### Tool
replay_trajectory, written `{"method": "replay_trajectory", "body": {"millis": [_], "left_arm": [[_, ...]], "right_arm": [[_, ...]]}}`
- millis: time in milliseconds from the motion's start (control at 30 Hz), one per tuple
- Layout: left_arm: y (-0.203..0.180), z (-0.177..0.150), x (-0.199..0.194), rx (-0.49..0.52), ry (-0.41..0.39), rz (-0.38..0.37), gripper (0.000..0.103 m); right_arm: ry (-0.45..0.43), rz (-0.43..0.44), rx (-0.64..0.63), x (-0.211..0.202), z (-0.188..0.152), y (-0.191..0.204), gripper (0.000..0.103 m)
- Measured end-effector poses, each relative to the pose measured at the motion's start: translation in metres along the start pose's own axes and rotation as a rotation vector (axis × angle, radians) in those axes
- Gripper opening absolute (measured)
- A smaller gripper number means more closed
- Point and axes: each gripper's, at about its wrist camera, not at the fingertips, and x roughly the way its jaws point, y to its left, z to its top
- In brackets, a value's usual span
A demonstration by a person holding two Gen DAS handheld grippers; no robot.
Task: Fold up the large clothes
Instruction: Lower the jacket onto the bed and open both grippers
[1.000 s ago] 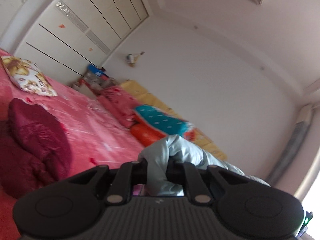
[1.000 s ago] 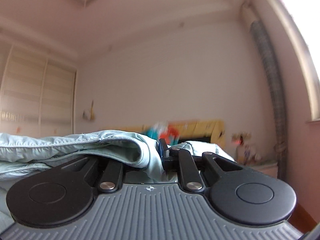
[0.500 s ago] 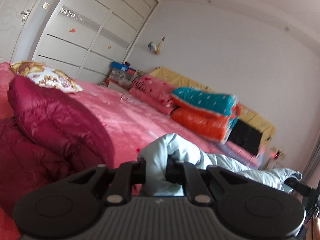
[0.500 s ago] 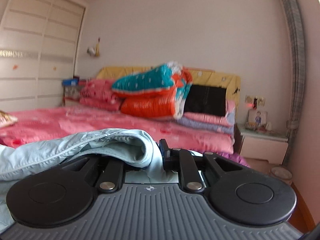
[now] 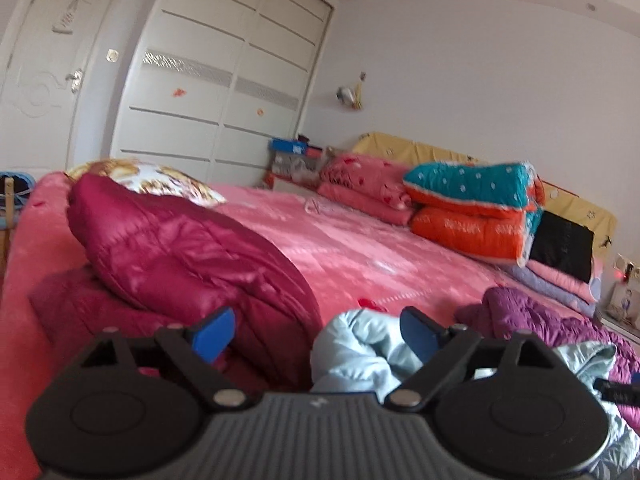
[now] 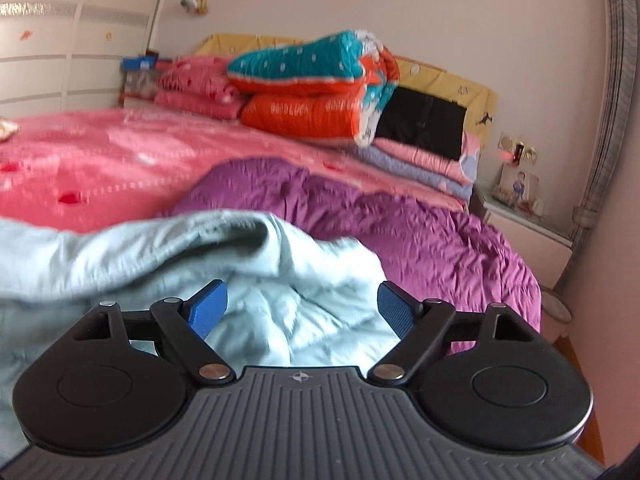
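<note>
Two pairs of tongs are seen opening: the left tongs [image 5: 316,330] and right tongs [image 6: 302,306] are spread, with the pale blue jacket [image 6: 168,264] lying loose between their pads, ungripped, on the pink bed [image 5: 360,252]. One fold appears laid; flattening seems left. One maroon jacket [image 5: 180,256] and one purple jacket [image 6: 400,232] are counted, apparently unfolded.
</note>
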Motion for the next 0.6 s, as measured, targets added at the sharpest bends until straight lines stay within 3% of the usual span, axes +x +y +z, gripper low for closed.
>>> {"method": "replay_trajectory", "body": {"millis": [167,300,433,600], "left_arm": [[-0.009,0.001,-0.011,0.116,-0.078,-0.002,0.090],[-0.024,-0.001,-0.016,0.184,-0.088,-0.144,0.090],[-0.042,-0.010,-0.021,0.272,-0.061,-0.280,0.090],[-0.055,-0.026,-0.028,0.292,-0.011,-0.371,0.090]], "right_arm": [[0.018,0.004,-0.010,0.002,-0.015,-0.005,0.103],[0.044,0.041,0.033,-0.010,-0.025,-0.021,0.103],[0.089,0.033,0.064,-0.034,-0.058,-0.036,0.103],[0.167,0.073,0.228,-0.063,-0.103,-0.079,0.103]]}}
